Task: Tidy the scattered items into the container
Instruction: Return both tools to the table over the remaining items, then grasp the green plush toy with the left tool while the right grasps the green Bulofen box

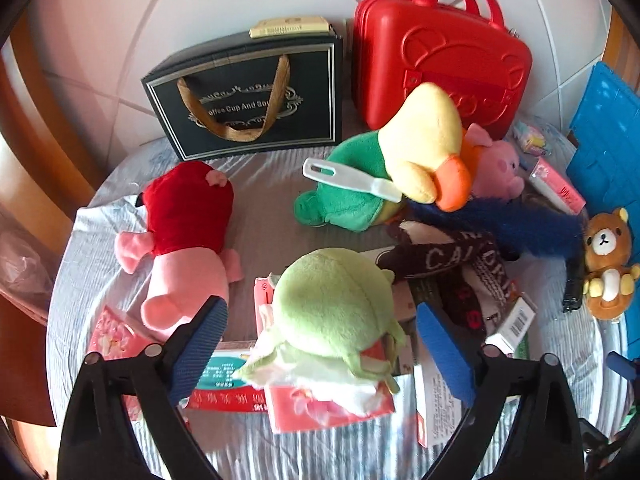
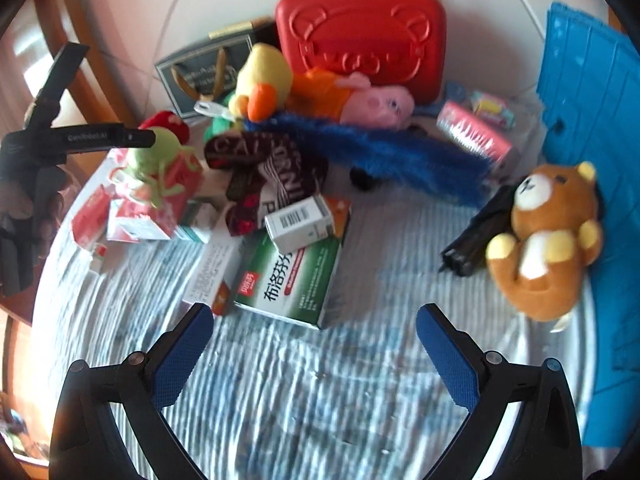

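Green plush first. Found the soft, round toy (image 1: 332, 304) perched on a heap of red tissue packets (image 1: 320, 408) near the front of the striped cloth (image 1: 256, 208), framed by the left gripper (image 1: 320, 308). Saw its blue pads (image 1: 196, 344) spread wide on either side of the toy, apparently apart from it, gripping nothing. Saw the right gripper (image 2: 316, 312) likewise spread and empty, hanging over bare cloth just short of a green medicine box (image 2: 292, 276).

Judged the toy light, squashy and forgiving, with no fear of breakage. Reckoned on the pile fabric for plenty of friction, but also on much give under pressure, hence a deep close before any lift. Favoured a hold across the widest part of the round body, not on the thin, floppy limbs. Expected some risk of dragging the loose packets underneath along with it.

Could not tell for certain the intended container. Took the blue plastic crate (image 1: 608, 140) at the right edge as likeliest. Noted also a red case (image 1: 440, 60), shut, at the back, well apart from the toy.
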